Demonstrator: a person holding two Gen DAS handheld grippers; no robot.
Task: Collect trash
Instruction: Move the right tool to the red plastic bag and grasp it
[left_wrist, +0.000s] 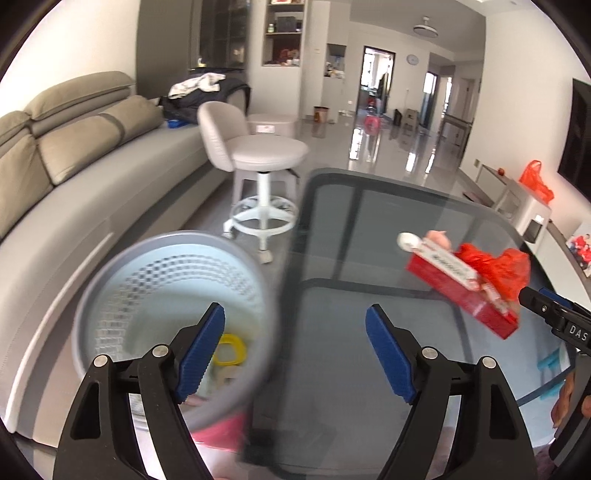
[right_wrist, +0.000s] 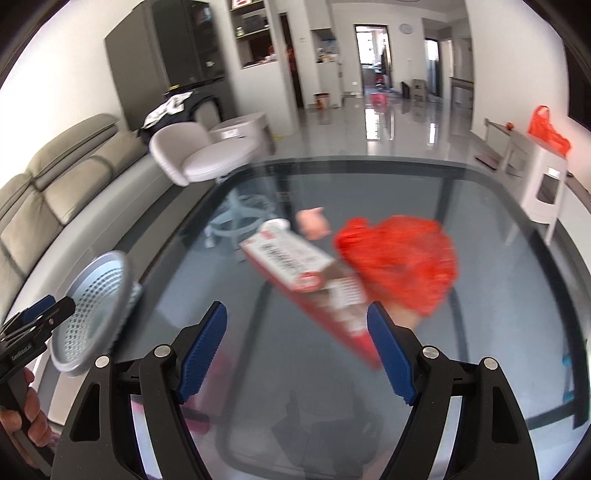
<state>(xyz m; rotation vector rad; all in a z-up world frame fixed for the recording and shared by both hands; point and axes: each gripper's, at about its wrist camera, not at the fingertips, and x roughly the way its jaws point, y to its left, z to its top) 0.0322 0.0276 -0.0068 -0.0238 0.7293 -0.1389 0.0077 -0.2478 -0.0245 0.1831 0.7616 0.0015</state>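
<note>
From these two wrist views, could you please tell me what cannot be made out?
- Print on the red box: motion blur in the right wrist view, too small in the left.
- Bin contents: a yellow ring shows; the rest is blurred and behind the left gripper's finger.
- Pink object behind the box: blurred, partly covered.
- Red plastic bag: contents hidden.

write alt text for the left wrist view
The open left tool hovers between a grey mesh bin on its left and a glass table. On the table lie a red box, a crumpled red bag and a white spoon.
</note>
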